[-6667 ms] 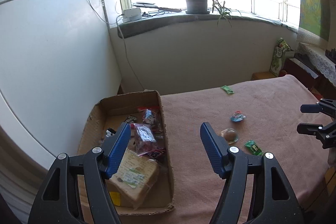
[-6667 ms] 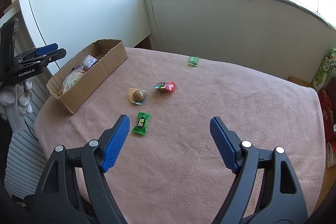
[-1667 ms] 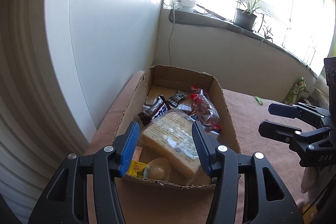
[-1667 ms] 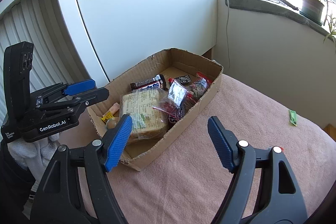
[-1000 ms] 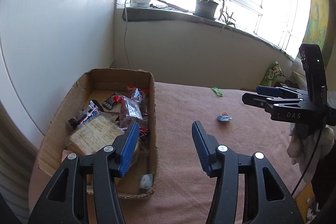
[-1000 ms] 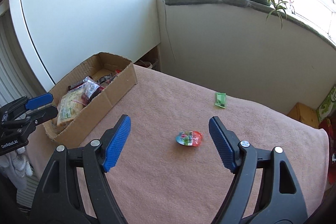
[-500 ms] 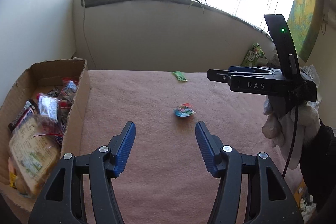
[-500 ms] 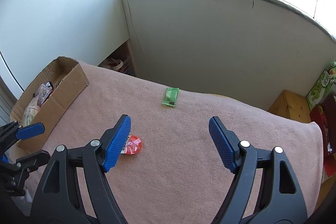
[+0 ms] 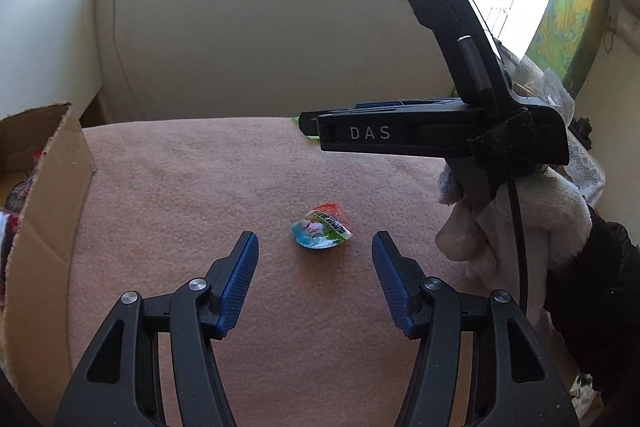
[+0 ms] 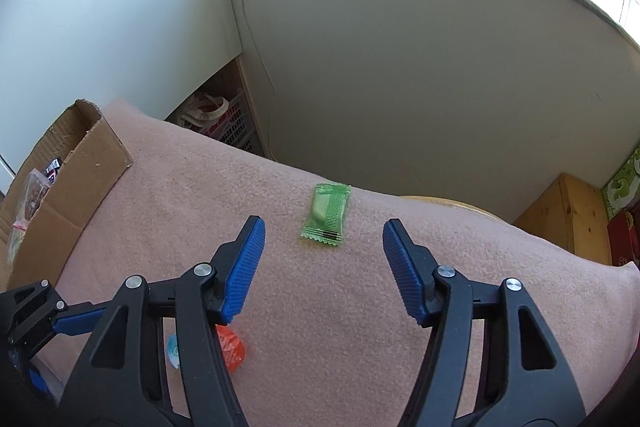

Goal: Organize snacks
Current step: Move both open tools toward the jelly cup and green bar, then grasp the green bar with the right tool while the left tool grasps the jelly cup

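Pink fleece blanket (image 9: pixel 200 187) covers the table and carries everything here, giving small wrappers a soft, non-slip bed. Corrugated cardboard box (image 10: pixel 76 187), at nine o'clock in both wrist views, stands open-topped with packaged snacks (image 10: pixel 34 195) already inside; it appears to be the collecting point, which would explain why only two items lie loose. Left gripper (image 9: pixel 314 273) hangs over the blanket with blue pads apart and nothing between them, its jaws having just been widening; the multicoloured jelly cup (image 9: pixel 322 231) lies just ahead of the fingertips toward twelve o'clock, centred on the gap, so the spread seems chosen to straddle it. Right gripper (image 10: pixel 322 265) is likewise released and empty, though its jaws have just been narrowing, probably matched to the slim green candy packet (image 10: pixel 327 217) lying flat at twelve o'clock beyond its tips, near the blanket's far edge. Each tool thus lines up on its own snack, judged as a paired approach before pickup; neither is touched yet.
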The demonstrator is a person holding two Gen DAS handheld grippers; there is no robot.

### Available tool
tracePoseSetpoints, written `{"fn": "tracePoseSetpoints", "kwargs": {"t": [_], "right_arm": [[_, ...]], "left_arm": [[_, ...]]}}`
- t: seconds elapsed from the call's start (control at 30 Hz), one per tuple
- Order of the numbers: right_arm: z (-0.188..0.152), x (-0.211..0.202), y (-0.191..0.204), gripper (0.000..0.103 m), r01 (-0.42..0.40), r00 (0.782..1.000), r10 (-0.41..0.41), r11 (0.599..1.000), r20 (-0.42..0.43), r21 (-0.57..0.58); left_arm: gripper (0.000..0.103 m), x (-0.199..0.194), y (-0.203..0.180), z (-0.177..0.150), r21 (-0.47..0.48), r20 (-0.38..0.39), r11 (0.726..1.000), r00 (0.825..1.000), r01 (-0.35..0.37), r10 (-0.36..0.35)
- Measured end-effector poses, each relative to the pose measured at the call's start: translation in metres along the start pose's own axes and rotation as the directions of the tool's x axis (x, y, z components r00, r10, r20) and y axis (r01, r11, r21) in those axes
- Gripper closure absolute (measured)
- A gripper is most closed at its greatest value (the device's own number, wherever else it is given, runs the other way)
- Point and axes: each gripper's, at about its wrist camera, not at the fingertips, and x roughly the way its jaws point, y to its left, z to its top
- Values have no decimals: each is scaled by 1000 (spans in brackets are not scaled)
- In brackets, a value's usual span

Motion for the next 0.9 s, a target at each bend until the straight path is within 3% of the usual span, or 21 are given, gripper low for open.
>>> {"fn": "tracePoseSetpoints", "kwargs": {"t": [0.17,0.47,0.57,0.7,0.83,0.9], "right_arm": [[10,22,-1,47,6,1000,-6,1000,-17,13],[11,37,-3,49,7,999,-6,1000,-51,12],[11,37,0,59,10,999,-9,1000,-49,2],[10,38,3,64,16,998,-17,1000,-53,-21],[10,35,7,77,18,998,-21,999,-62,-50],[10,35,11,79,24,997,-29,997,-67,-72]], "left_arm": [[44,11,-2,6,4,-15,1000,1000,8,-8],[47,30,-7,12,29,-70,999,997,24,-21],[52,39,-5,21,33,-80,999,997,22,-20],[62,45,-7,26,44,-87,999,996,8,-4],[65,47,-6,27,47,-90,999,996,1,3],[66,47,-7,27,47,-89,999,996,0,4]]}}
